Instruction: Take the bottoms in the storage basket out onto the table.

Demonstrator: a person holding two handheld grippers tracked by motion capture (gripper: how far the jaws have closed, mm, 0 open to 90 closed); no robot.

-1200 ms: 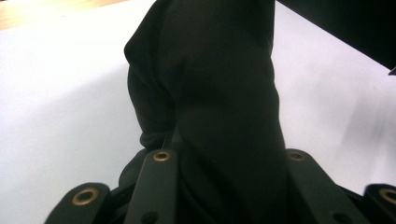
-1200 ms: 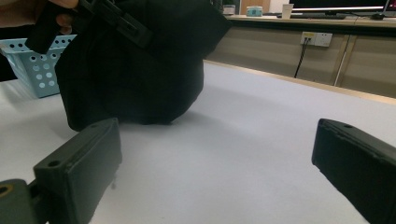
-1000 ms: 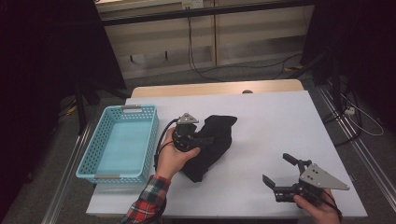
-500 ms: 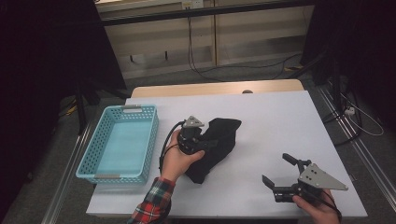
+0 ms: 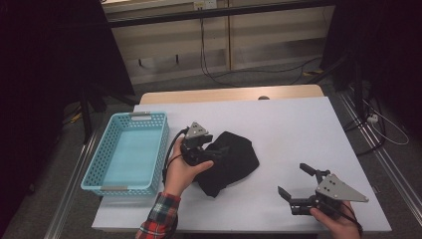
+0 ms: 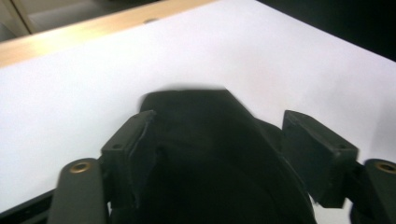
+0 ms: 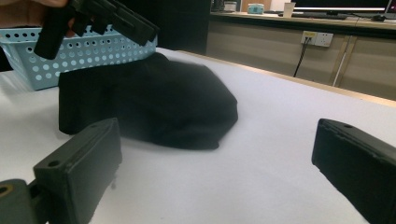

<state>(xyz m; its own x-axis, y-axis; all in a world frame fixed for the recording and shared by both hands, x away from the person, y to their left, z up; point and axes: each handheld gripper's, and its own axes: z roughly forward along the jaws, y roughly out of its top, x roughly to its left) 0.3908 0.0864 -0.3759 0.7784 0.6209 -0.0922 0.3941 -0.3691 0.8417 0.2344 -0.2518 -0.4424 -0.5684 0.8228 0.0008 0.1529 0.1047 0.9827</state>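
On the white table (image 5: 298,124) lie one black cloth (image 5: 234,159), crumpled near the middle, and one light blue basket (image 5: 97,172) just left of it; neither bears writing I can read. The left hand-held gripper (image 6: 219,154) has just been opening, its jaws now spread with the cloth between them, and since the earlier frame the cloth has shifted slightly rightward. The right hand-held gripper (image 5: 298,181) rests open, well apart from the cloth.
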